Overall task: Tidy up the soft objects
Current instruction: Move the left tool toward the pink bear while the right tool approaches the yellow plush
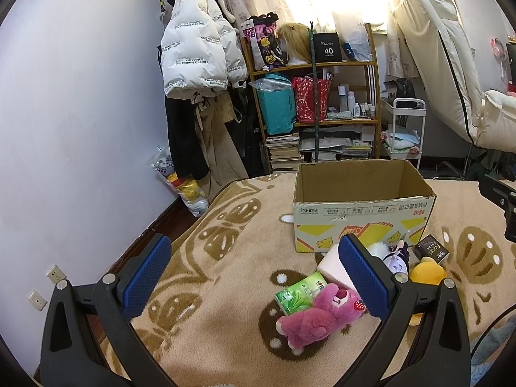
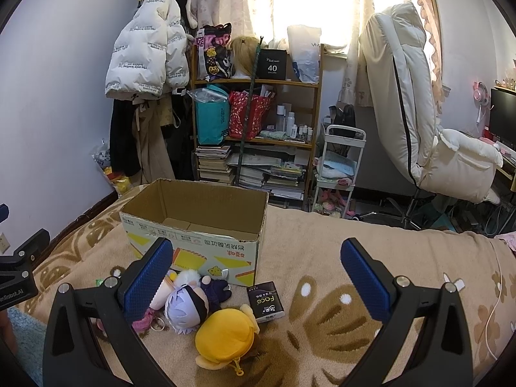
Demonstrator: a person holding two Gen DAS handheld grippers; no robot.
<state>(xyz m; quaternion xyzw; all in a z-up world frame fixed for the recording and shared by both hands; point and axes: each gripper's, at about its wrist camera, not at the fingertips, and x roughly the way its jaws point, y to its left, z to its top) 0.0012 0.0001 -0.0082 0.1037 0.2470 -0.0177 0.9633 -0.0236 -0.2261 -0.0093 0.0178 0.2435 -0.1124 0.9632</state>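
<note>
Nearest the lens in the left wrist view, a pink plush bear (image 1: 319,317) is seen lying on its side on the patterned blanket (image 1: 225,290), just beside a green tissue pack (image 1: 300,293) and a pale pink block (image 1: 333,266). Both the left gripper (image 1: 254,277) and the right gripper (image 2: 258,280) are held above the bed with their jaws spread wide and nothing between the blue pads. In the right wrist view a yellow plush (image 2: 225,335) is found nearest, touching a white-haired doll (image 2: 188,306) to its left, with a dark tissue pack (image 2: 266,301) just beside it on the right. All of these are gathered in a loose cluster against the near wall of the cardboard box (image 2: 193,238), which stands open at the far side of the cluster. Only bare bottom flaps can be seen inside the box, so the sorting is judged not to have begun: no item has been put away, and every soft object is left to be lifted and placed inside. The bear is judged the readiest pick for the left gripper, the yellow plush for the right.
</note>
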